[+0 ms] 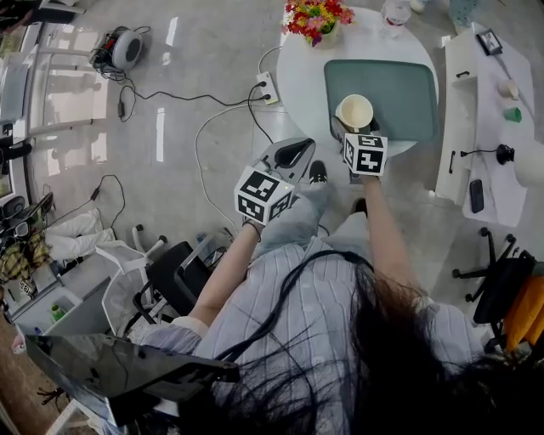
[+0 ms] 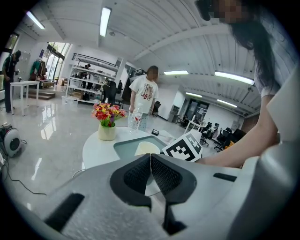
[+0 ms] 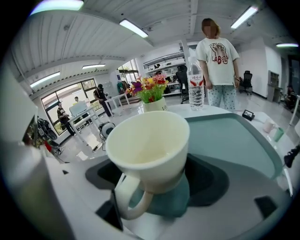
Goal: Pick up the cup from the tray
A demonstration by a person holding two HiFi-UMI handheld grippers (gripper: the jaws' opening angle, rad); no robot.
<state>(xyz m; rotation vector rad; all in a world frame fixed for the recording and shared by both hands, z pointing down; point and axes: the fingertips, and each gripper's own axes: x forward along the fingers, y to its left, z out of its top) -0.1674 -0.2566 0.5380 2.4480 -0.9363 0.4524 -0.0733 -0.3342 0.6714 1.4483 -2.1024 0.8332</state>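
A glossy grey tiled floor [image 1: 195, 51] filled the left of the head view, with a round cable reel [image 1: 126, 47] far left and loose black and white cables [image 1: 170, 95] running to a power strip [image 1: 268, 87]. The left gripper [image 2: 150, 159] was held low over the person's lap, short of the table. Its two dark pads were pressed together at the tips with nothing between them.

To its right stood a round white table [image 1: 297, 72]. A pot of red and yellow flowers [image 1: 316, 19] stood at the table's far edge. A teal tray [image 1: 416, 102] with rounded corners lay on the table, just beside the flowers. The cream cup [image 3: 150, 147] was over the near left corner of the tray, tilted a little, its handle turned toward the person. The right gripper [image 3: 152, 176] was closed on the cup, one dark pad against each side of its lower body. Whether the base touched the tray could not be told.

Beyond the tray stood a clear water bottle [image 3: 195, 86], and behind the table a person in a white T-shirt [image 3: 216, 61]. The room was a large open office with strip lights [image 3: 137, 28] on a white ceiling and shelving along the back. A long white bench [image 1: 493, 110] ran down the far right of the head view.
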